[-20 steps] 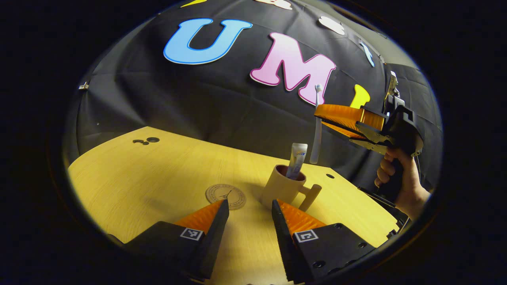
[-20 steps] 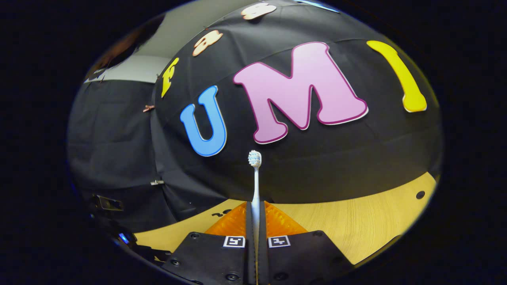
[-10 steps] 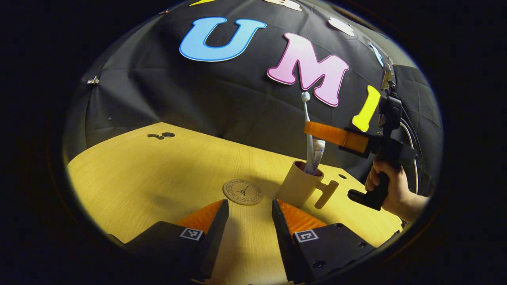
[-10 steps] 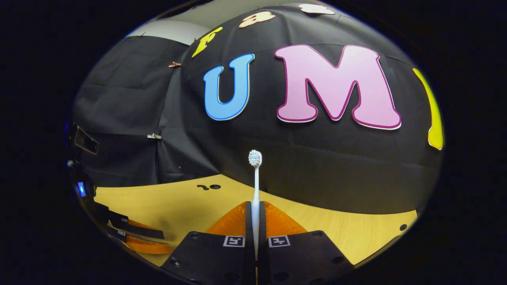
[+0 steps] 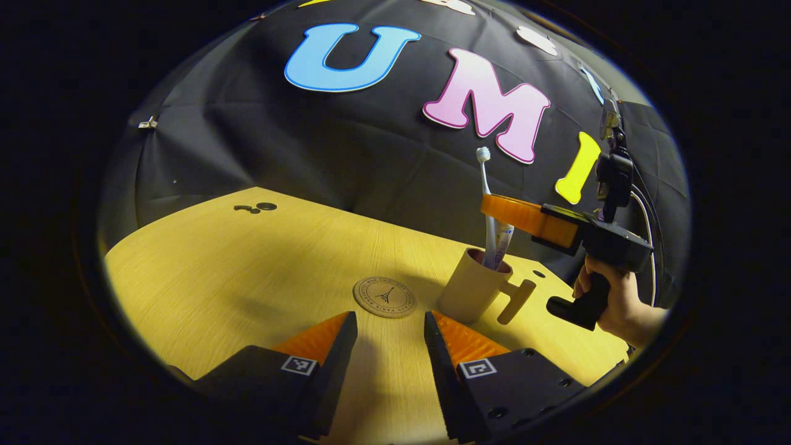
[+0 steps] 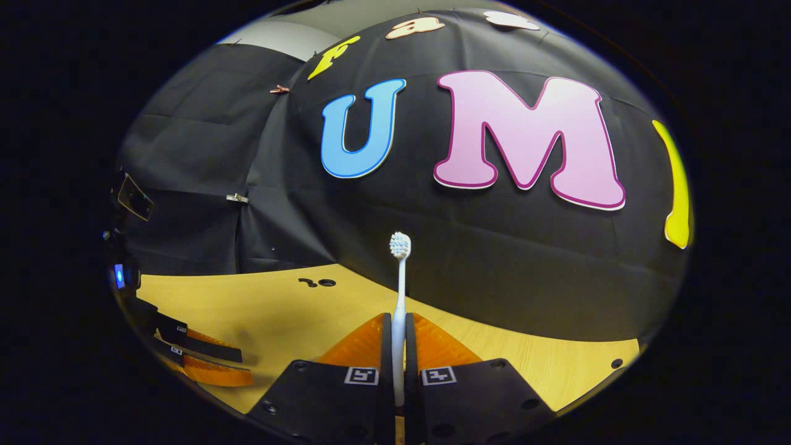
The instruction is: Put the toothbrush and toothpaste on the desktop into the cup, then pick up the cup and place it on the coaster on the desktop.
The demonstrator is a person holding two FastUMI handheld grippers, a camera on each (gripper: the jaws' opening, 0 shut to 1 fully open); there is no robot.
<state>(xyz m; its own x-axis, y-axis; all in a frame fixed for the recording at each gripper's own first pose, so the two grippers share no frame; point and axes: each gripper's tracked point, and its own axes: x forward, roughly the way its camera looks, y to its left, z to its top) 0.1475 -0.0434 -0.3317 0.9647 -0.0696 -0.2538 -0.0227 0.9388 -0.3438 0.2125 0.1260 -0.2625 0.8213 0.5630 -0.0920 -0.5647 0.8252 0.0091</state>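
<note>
Lower the toothbrush straight, then let go

Your right hand-held gripper (image 6: 398, 364) grips the toothbrush (image 6: 400, 278) upright, its lower end already in the cup (image 5: 473, 290) beside the toothpaste (image 5: 502, 244); release only once it settles. Your left hand-held gripper (image 5: 386, 346) hangs unclenched above the tabletop (image 5: 247, 272), level, near the coaster (image 5: 384, 296).

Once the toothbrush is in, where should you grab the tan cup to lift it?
Probably grip the tan cup by its straight handle, which sticks out on the side away from the round coaster. Come in from that side with the right hand-held gripper, since the handle is free and the rim is crowded by the white toothbrush.
</note>
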